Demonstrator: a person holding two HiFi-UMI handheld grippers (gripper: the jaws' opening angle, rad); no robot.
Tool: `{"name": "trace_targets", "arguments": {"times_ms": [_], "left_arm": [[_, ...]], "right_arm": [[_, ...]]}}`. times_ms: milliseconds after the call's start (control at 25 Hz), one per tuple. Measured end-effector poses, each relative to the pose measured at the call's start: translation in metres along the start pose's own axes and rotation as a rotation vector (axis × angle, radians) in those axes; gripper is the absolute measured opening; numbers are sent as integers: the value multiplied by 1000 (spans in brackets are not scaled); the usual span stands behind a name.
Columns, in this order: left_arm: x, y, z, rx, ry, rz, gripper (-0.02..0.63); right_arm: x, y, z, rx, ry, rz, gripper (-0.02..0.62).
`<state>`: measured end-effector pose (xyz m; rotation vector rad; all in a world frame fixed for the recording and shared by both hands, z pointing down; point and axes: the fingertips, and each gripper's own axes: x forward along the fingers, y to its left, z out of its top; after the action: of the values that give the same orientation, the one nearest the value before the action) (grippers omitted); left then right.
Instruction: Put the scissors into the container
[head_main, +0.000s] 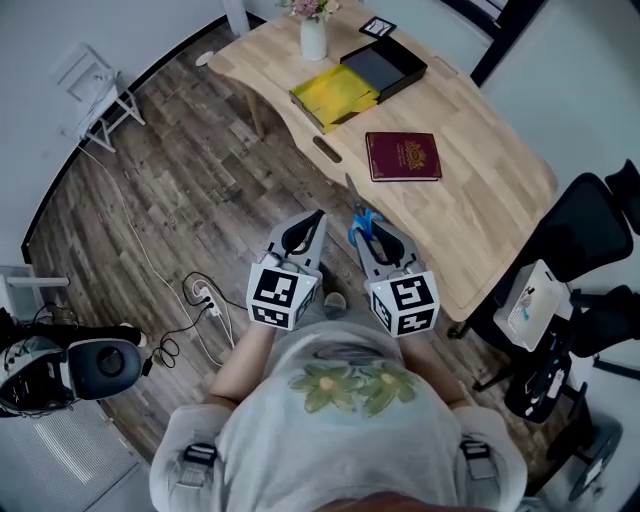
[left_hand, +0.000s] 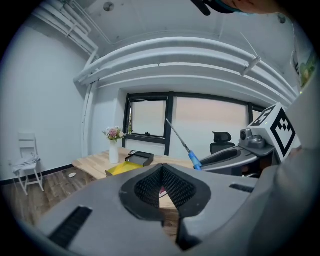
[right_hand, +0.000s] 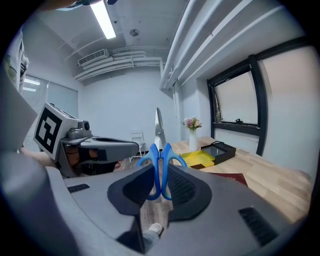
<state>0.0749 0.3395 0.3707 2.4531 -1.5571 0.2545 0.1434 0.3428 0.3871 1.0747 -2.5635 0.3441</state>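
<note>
Between the jaws of the right gripper (right_hand: 160, 175), the scissors (right_hand: 158, 131) are pinched by their blue handles, blades pointing up. Well ahead, on the table (right_hand: 280, 182), sits the black box (right_hand: 218, 149). Alongside, the left gripper (left_hand: 162, 170) is pressed together, empty.

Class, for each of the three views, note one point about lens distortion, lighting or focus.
Head view: fisheye bends the table edges. Left gripper view: dark circular vignette, ceiling pipes bowed. Right gripper view: strip light glares overhead; scissors look sharp.

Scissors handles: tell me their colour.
The scissors handles are blue; the right gripper view shows them best.
</note>
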Motion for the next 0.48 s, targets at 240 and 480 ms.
{"name": "trace_targets", "arguments": {"times_ms": [240,480], "left_arm": [[23,39,7,-14,2,1,6],[65,83,12,-15,19,-37,6]], "right_arm": [[37,-10,14,7,6,-9,81],[89,-30,31,16,23,-39,80]]}}
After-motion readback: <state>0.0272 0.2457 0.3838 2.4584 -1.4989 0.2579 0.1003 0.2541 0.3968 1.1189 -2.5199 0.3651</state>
